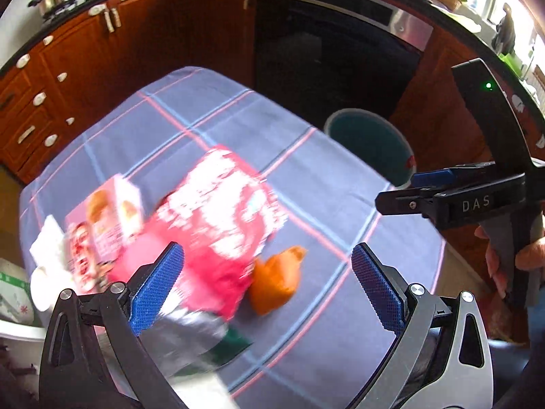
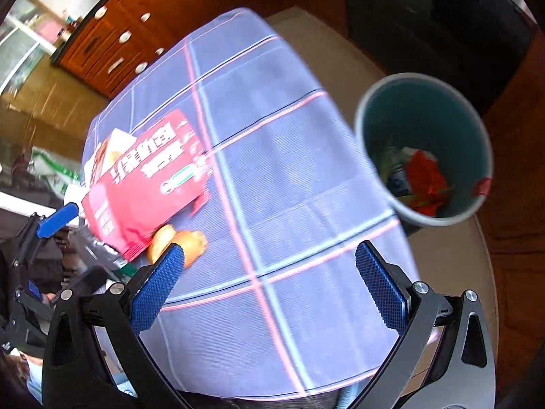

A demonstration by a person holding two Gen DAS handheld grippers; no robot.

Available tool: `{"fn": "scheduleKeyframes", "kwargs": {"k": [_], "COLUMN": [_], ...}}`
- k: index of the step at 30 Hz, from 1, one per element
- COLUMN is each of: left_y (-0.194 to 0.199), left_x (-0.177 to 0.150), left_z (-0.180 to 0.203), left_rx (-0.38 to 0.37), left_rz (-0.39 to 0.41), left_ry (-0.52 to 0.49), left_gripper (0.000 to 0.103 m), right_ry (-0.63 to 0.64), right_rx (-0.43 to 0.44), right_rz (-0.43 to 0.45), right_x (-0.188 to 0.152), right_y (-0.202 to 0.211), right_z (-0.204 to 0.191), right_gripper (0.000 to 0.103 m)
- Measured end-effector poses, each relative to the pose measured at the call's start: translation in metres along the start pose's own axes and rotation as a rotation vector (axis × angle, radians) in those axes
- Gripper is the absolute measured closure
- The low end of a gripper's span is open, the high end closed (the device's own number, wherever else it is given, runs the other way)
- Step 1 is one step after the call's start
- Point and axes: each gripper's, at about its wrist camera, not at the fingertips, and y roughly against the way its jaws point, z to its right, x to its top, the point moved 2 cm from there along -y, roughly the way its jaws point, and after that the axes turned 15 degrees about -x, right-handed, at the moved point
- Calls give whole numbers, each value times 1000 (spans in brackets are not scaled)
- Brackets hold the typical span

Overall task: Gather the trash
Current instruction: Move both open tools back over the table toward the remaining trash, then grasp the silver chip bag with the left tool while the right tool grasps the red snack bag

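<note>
Lying on the checked tablecloth [image 1: 211, 109], the red packet [image 1: 218, 218] runs lengthwise away from the left gripper [image 1: 267, 286], whose spread, empty jaws hover nearest; the right gripper [image 2: 269, 286], also spread, sits nearer the bin [image 2: 368, 102].

**Clear right half, crowded left corner**

The table [image 2: 289, 177] has bare cloth across its far end and its whole right half, up to the edge by the bin [image 2: 422, 150]. The bin stands off the table's right edge, mouth open and unobstructed, with trash low inside.

On the left near side a red bag [image 1: 218, 218] lies flat, a pink packet [image 1: 109, 218] tucked under its left edge, a silver wrapper [image 1: 184, 337] at its near end, and an orange lump [image 1: 276, 279] touching its right corner. Brown cabinets [image 1: 85, 68] wall off the space beyond the table.
</note>
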Motion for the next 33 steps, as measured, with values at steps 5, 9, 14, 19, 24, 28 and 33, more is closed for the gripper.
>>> {"fn": "scheduleKeyframes", "kwargs": {"k": [5,9,14,19,24,28,33], "left_y": [32,39,30,23,9,-3,-18], "left_x": [-33,-61,-94,-119,-132,-135,-129], "left_z": [-43,-69,-76,-79,-92,-96,-89], "left_rx": [57,49,17,-46,-101,-138,-152], "left_rz": [13,7,-17,11,38,59,68], "left_ry": [41,97,115,167,260,310,304], "left_gripper": [4,4,4,4,4,4,4], "right_ry": [75,118,140,142,138,129,129], "right_rx": [15,12,8,11,4,9,15], "right_rz": [-38,-57,-68,-82,-100,-110,-103], "right_x": [-11,-15,-16,-16,-15,-15,-7], "right_y": [-12,-18,-22,-28,-38,-42,-38], "right_z": [-44,-70,-90,-97,-100,-103,-112], "right_gripper": [6,6,6,6,6,6,6]}}
